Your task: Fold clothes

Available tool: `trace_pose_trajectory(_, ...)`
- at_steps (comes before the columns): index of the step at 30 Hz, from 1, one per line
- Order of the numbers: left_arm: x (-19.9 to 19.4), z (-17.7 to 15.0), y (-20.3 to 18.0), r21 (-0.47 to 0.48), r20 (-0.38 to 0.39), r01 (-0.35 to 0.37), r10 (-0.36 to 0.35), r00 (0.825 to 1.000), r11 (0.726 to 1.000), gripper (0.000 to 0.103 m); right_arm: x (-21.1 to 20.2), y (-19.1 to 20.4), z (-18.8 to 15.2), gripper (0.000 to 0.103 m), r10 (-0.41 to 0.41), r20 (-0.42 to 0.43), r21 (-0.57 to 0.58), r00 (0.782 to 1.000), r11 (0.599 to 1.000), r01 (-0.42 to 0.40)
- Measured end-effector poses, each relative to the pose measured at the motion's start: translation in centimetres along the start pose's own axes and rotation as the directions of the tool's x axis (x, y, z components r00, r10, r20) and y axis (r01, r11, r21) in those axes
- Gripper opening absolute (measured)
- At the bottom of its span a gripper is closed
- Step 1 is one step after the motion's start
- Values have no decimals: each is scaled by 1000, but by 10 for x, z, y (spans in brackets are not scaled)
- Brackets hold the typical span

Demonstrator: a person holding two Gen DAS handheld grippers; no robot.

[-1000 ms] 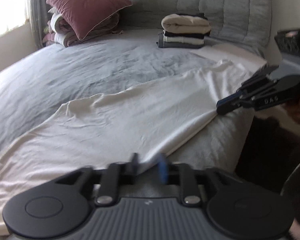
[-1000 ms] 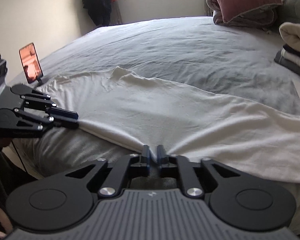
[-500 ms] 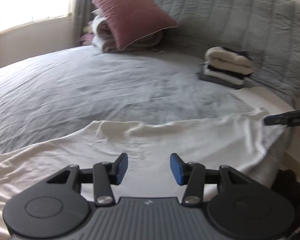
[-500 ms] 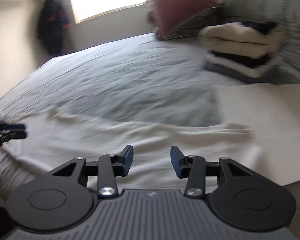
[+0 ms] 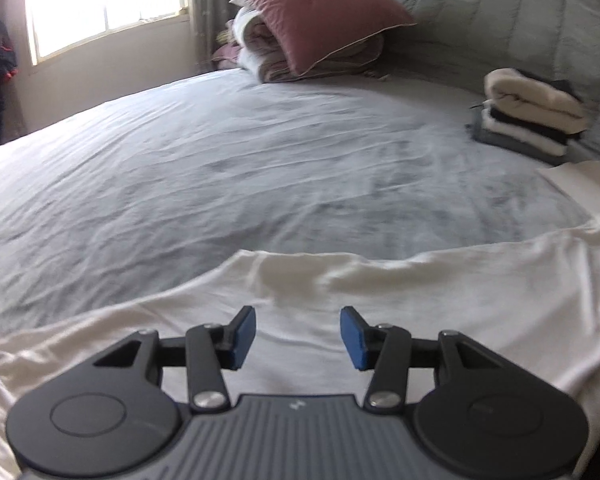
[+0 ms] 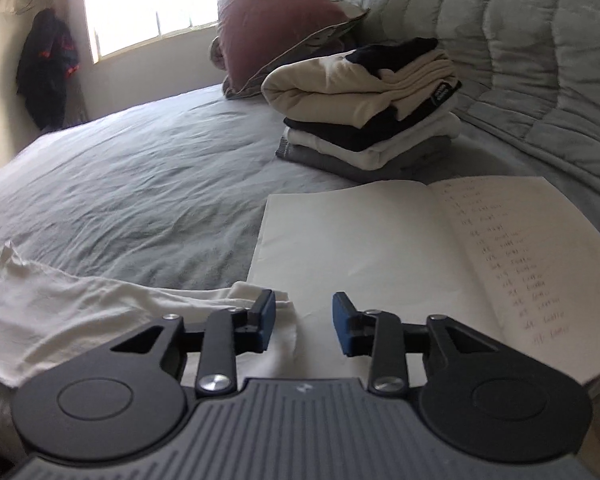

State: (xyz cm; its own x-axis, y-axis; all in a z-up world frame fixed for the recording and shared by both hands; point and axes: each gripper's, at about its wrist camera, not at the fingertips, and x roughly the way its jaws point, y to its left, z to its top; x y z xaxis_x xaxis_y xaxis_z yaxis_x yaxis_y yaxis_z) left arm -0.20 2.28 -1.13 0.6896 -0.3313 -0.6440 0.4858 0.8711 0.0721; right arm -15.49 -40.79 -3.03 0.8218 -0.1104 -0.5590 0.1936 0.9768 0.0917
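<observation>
Left wrist — white garment under gaping, empty left tool.

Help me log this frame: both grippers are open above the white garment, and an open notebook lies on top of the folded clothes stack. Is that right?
Not quite. The open notebook lies flat on the bed sheet, in front of the folded clothes stack, not on top of it; the right wrist view shows this. The rest holds: the left gripper and right gripper are open above the white garment.
</observation>
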Motion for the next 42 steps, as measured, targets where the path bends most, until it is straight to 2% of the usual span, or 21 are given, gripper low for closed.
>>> trace_pose_trajectory(9, 25, 20, 29, -12, 3, -110, 110, 994, 994, 48, 15, 5, 4, 32, 58, -27, -78, 998, 995, -60)
trace_pose_trajectory(12, 33, 23, 43, -64, 3, -80, 81, 997, 995, 48, 18, 3, 5, 32, 83, -27, -61, 996, 995, -84)
trace_pose_trajectory(16, 47, 23, 49, -109, -15, 10, -11, 1000, 994, 48, 20, 4, 7, 32, 118, -27, -48, 993, 992, -119)
trace_pose_trajectory(19, 57, 20, 48, -130, -28, 31, -35, 999, 991, 45, 19, 10, 6, 32, 138, -30, -66, 990, 988, -140)
trace_pose_trajectory(20, 58, 19, 48, -145, -25, 37, -41, 999, 989, 42, 18, 12, 5, 29, 145, -31, -75, 989, 986, -147)
trace_pose_trajectory(21, 58, 18, 49, -158, -19, 42, -46, 999, 987, 30, 18, 16, 4, 24, 149, -34, -88, 988, 985, -151)
trace_pose_trajectory(22, 58, 18, 49, -169, -13, 46, -48, 999, 985, 22, 19, 19, 3, 8, 145, -34, -100, 989, 984, -147)
trace_pose_trajectory(23, 58, 17, 49, -180, -6, 49, -51, 999, 982, 9, 17, 21, 2, 9, 135, -23, -101, 991, 985, -136)
trace_pose_trajectory(24, 57, 16, 49, -192, 5, 50, -50, 999, 980, 3, 16, 23, 2, 9, 125, -13, -103, 992, 987, -125)
trace_pose_trajectory(28, 48, 11, 50, -227, 81, 45, -27, 996, 973, 3, 15, 28, 0, 8, 86, 16, -101, 996, 991, -84)
trace_pose_trajectory(34, 37, 9, 50, -250, 187, 25, 23, 982, 968, 2, 24, 24, 2, 7, 35, 23, -76, 999, 997, -33)
trace_pose_trajectory(38, 46, 11, 45, -249, 181, -22, 69, 981, 968, 2, 29, 21, 4, 7, 0, 27, -59, 1000, 998, 1)
trace_pose_trajectory(42, 61, 10, 41, -221, 123, -70, 99, 987, 973, 2, 35, 19, 5, 7, -34, 30, -42, 999, 998, 35)
